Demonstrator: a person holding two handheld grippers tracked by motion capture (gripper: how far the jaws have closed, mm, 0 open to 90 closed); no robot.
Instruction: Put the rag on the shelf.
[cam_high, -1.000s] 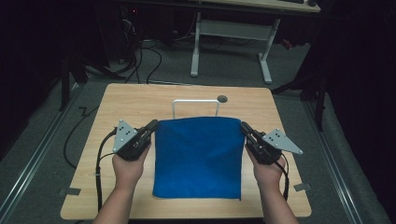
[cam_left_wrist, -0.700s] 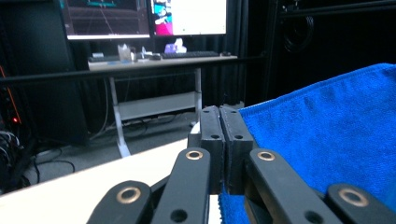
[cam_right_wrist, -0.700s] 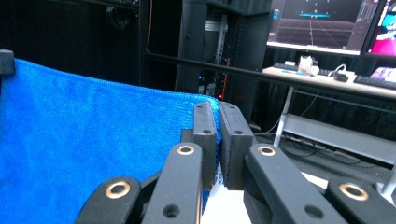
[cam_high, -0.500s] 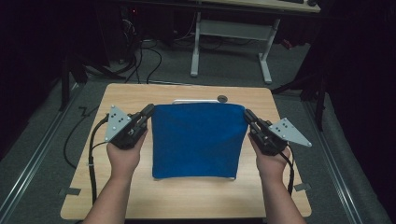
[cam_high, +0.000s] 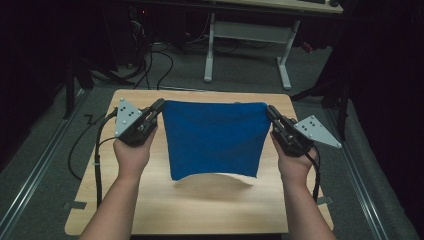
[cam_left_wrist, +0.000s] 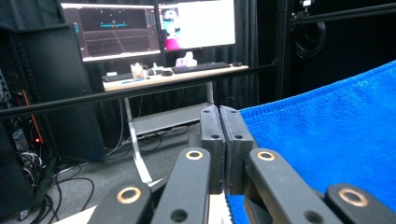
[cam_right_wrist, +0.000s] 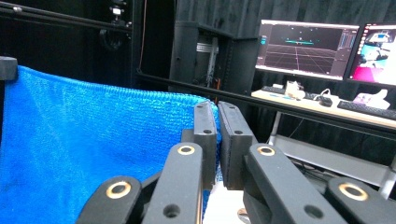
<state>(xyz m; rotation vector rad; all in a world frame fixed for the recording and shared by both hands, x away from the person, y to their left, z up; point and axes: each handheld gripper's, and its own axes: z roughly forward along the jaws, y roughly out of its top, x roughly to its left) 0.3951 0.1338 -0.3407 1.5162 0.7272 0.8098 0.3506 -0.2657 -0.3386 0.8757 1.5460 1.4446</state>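
A blue towel (cam_high: 215, 137) hangs stretched in the air above the wooden table (cam_high: 210, 205), its lower edge just off the surface with a shadow under it. My left gripper (cam_high: 161, 105) is shut on the towel's upper left corner. My right gripper (cam_high: 269, 110) is shut on the upper right corner. In the left gripper view the towel (cam_left_wrist: 336, 135) spreads to the right of the closed jaws, with my left gripper (cam_left_wrist: 224, 112) clamped on its edge. In the right gripper view the towel (cam_right_wrist: 84, 144) spreads to the left, and my right gripper (cam_right_wrist: 217, 107) pinches its corner.
Behind the table stands a white-legged desk (cam_high: 245, 35) with cables on the floor. Monitors (cam_left_wrist: 149, 28) and a keyboard sit on that desk. A black cable (cam_high: 97, 150) trails from the left gripper over the table's left edge.
Both hands have risen and lifted the towel off the table. It lay flat a second ago and now hangs from its two top corners, covering the white bracket at the table's back.
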